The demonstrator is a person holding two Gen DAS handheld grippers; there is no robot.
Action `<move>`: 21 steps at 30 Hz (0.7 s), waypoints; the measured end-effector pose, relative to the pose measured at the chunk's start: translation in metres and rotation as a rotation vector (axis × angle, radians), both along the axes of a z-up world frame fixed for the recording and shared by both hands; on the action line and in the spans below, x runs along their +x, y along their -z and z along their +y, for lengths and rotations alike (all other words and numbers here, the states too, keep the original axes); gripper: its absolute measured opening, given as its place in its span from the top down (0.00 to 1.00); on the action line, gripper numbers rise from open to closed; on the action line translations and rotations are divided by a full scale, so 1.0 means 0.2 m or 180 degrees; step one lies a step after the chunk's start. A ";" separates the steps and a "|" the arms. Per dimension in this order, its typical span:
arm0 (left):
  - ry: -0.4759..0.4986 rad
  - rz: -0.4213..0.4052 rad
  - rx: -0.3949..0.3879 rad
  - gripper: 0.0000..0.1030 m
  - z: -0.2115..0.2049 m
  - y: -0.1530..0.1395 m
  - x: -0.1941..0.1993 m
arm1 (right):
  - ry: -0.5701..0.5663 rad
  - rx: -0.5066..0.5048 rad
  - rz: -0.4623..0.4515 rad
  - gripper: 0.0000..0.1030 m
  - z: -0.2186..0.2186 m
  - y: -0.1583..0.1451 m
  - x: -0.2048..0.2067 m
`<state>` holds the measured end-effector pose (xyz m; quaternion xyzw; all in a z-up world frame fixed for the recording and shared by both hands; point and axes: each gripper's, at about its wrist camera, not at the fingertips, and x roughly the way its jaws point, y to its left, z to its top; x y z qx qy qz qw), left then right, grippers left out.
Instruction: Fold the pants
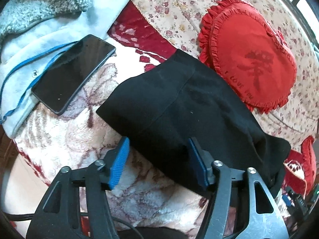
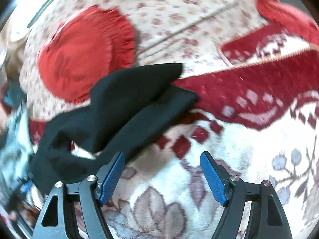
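Note:
The black pants (image 1: 185, 107) lie folded on a white and red floral blanket (image 1: 69, 131). My left gripper (image 1: 158, 146) is open, its blue pads straddling the near edge of the pants with the fabric between them. In the right wrist view, which is blurred, the black pants (image 2: 123, 107) lie in loose overlapping folds to the upper left. My right gripper (image 2: 162, 159) is open and empty over the blanket (image 2: 199, 179), its left pad close beside the pants' edge.
A black phone (image 1: 73, 73) rests on a light blue fleece garment (image 1: 45, 29) at the left. A red heart-shaped cushion (image 1: 251, 53) lies behind the pants on a flowered sheet (image 1: 179, 4); it also shows in the right wrist view (image 2: 79, 53).

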<state>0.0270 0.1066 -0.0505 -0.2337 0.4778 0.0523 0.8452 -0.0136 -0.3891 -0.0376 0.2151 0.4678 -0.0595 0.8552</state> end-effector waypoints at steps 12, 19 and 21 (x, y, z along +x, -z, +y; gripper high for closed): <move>0.0119 0.0153 -0.0010 0.38 -0.07 0.08 0.10 | 0.0416 0.0264 0.0169 0.26 -0.10 0.09 0.23; 0.0082 0.0129 -0.0046 0.55 -0.09 0.06 0.12 | 0.0401 0.0215 -0.0148 0.88 -0.14 0.13 0.30; 0.0064 0.0084 -0.0091 0.73 -0.07 0.05 0.11 | 0.0381 0.0330 -0.0152 0.90 -0.15 0.14 0.29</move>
